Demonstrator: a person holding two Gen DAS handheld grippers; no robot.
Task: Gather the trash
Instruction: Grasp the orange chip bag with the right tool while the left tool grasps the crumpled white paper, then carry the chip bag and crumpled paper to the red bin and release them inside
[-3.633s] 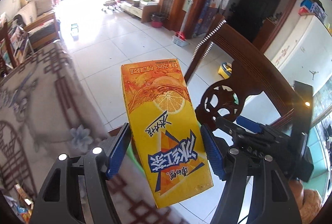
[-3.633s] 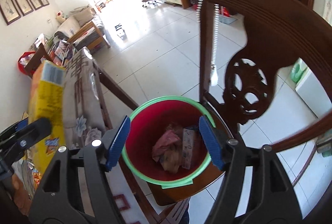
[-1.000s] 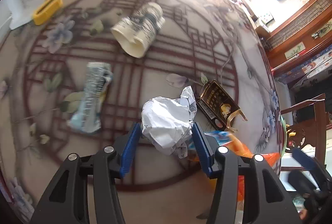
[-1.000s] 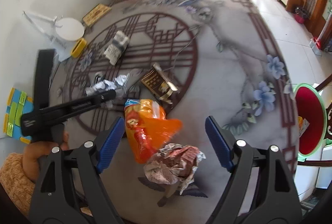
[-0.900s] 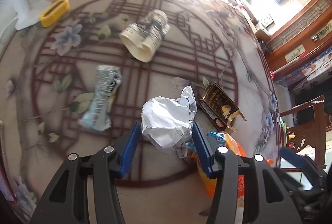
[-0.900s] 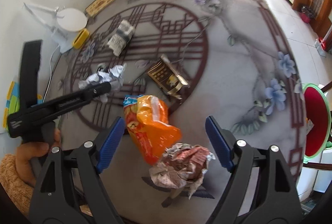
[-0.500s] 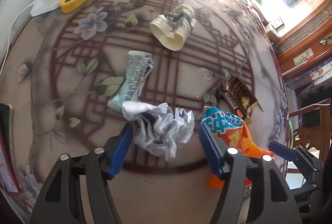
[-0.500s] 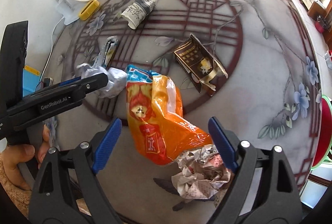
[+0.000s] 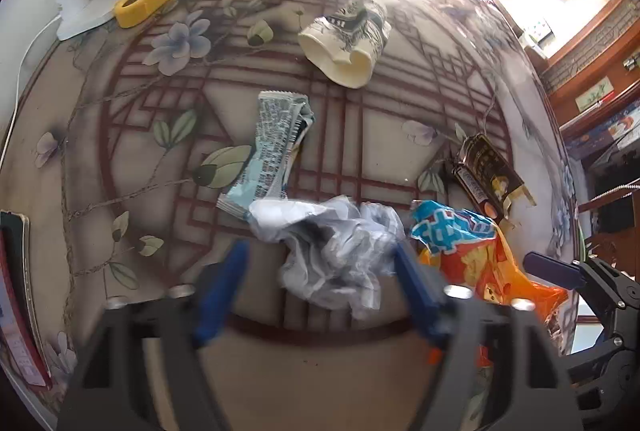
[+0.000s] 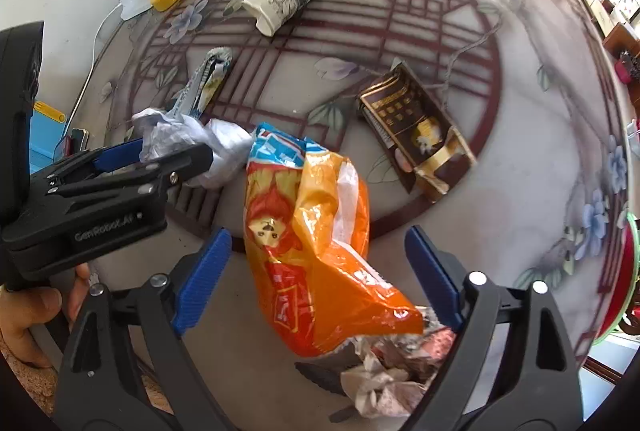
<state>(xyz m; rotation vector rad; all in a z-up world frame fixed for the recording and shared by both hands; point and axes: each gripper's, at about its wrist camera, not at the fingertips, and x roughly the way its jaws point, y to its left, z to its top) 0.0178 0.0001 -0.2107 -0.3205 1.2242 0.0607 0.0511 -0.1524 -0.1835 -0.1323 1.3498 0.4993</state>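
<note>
Our left claw (image 9: 320,271), blurred and closing, straddles the crumpled white paper (image 9: 336,247), contact unclear. Our right claw (image 10: 320,271), closing, brackets the orange snack bag (image 10: 316,251) untouched. Open bench (image 10: 520,171) lies toward two o'clock.

the table top (image 10: 520,159) is pale grey with a dark red lattice ring and blue and lilac flowers with green leaves. the snack bag (image 10: 316,255) is orange, with a blue and white band at its 12 o'clock end and a red figure. at its 11 o'clock lies white crumpled paper (image 9: 340,251). the flat box (image 10: 416,135) is dark brown and gold. the crushed cup (image 9: 348,43) is cream with grey print. the gripper pads (image 10: 202,281) are blue on black arms
</note>
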